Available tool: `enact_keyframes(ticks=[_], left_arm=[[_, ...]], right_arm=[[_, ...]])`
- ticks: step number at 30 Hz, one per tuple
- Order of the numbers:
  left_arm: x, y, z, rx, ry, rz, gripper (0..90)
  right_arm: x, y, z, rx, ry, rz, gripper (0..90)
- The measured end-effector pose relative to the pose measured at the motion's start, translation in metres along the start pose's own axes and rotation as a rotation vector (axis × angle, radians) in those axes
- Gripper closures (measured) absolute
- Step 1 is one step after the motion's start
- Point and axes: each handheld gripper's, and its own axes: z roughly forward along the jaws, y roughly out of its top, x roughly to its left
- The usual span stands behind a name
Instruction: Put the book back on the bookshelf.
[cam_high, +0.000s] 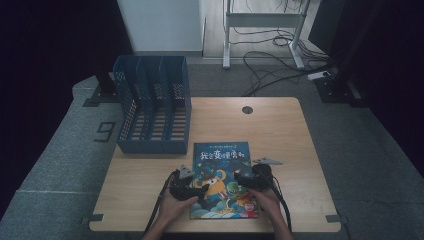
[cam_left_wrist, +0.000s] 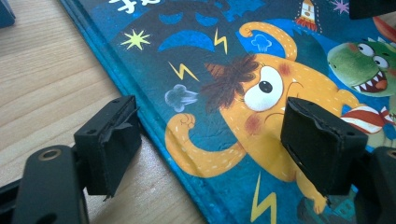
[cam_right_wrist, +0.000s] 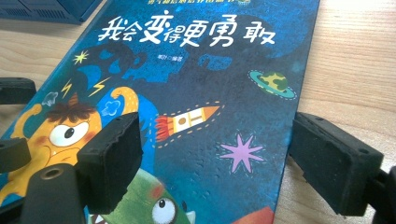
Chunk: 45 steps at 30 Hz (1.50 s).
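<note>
A picture book (cam_high: 223, 159) with a dark blue cover and cartoon monsters lies flat near the table's front edge. My left gripper (cam_high: 196, 189) is open at the book's left edge. In the left gripper view its jaws straddle that edge (cam_left_wrist: 208, 126), one over the wood and one over the orange monster on the book (cam_left_wrist: 224, 46). My right gripper (cam_high: 248, 179) is open at the right side. In the right gripper view (cam_right_wrist: 217, 140) one jaw is over the book (cam_right_wrist: 196, 70) and the other is over the table past its right edge. Nothing is gripped.
A blue perforated file rack (cam_high: 150, 105) with several slots stands at the back left of the wooden table (cam_high: 280, 130). A round cable hole (cam_high: 247, 109) sits near the far edge. Cables (cam_high: 270, 65) and a desk frame lie on the floor beyond.
</note>
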Motion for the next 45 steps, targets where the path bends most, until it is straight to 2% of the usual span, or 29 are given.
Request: enact_keyframes(ticks=[4, 5, 6, 7, 8, 9, 10, 13, 16, 20, 23, 26, 33, 34, 37, 39, 40, 45], left_arm=[[0.001, 0.0, 0.0, 0.001, -0.006, -0.005, 20.2], [0.0, 0.0, 0.0, 0.0, -0.003, -0.004, 20.2], [0.0, 0.0, 0.0, 0.0, -0.002, -0.003, 20.2], [0.0, 0.0, 0.0, 0.0, -0.002, -0.001, 20.2], [0.0, 0.0, 0.0, 0.0, -0.002, -0.001, 20.2], [0.0, 0.0, 0.0, 0.0, -0.003, -0.001, 20.2], [0.001, 0.0, 0.0, -0.001, -0.007, -0.003, 20.4], [0.001, 0.0, 0.0, -0.001, -0.008, -0.002, 20.5], [0.001, 0.0, 0.0, -0.001, -0.001, 0.003, 20.4], [0.0, 0.0, 0.0, -0.001, 0.002, 0.004, 20.3], [0.0, 0.0, 0.0, 0.0, 0.002, 0.004, 20.3], [0.0, 0.0, 0.0, -0.001, 0.0, 0.002, 20.1], [0.0, 0.0, 0.0, -0.001, 0.001, -0.001, 20.3], [0.0, 0.0, 0.0, 0.0, 0.002, 0.0, 20.7], [0.0, 0.0, 0.0, -0.001, 0.0, -0.001, 20.7], [0.0, 0.0, 0.0, 0.0, 0.003, 0.001, 20.6], [0.0, 0.0, 0.0, -0.002, 0.002, -0.002, 19.9], [0.002, 0.0, -0.001, -0.003, -0.012, -0.015, 19.7]], right_arm=[[0.0, 0.001, -0.002, -0.004, 0.012, 0.006, 16.0], [0.001, 0.001, -0.003, -0.011, 0.022, 0.006, 21.4], [0.0, 0.001, -0.005, -0.018, 0.092, 0.018, 27.2], [0.001, 0.001, -0.005, -0.027, 0.203, 0.055, 25.4], [0.007, 0.002, -0.004, -0.033, 0.229, 0.053, 24.5], [0.007, 0.002, -0.004, -0.033, 0.229, 0.053, 24.5], [0.02, 0.004, -0.002, -0.034, 0.112, -0.049, 21.1], [0.02, 0.005, 0.0, -0.031, 0.098, -0.049, 20.0], [0.009, 0.004, 0.002, -0.029, 0.024, -0.047, 19.0], [-0.005, 0.003, 0.001, -0.038, 0.029, 0.001, 19.3], [-0.005, 0.002, 0.002, -0.037, 0.018, -0.006, 18.5], [-0.007, 0.001, 0.006, -0.013, 0.003, -0.005, 17.7], [-0.006, 0.0, 0.008, -0.01, 0.009, -0.009, 16.1], [-0.008, 0.001, 0.006, -0.013, 0.033, 0.019, 16.6], [-0.013, 0.003, 0.001, -0.024, 0.086, 0.058, 16.8], [-0.014, 0.003, -0.002, -0.029, 0.102, 0.069, 16.7], [-0.016, 0.005, -0.005, -0.047, 0.132, 0.094, 16.7], [-0.019, 0.006, -0.01, -0.056, 0.172, 0.116, 16.5]])
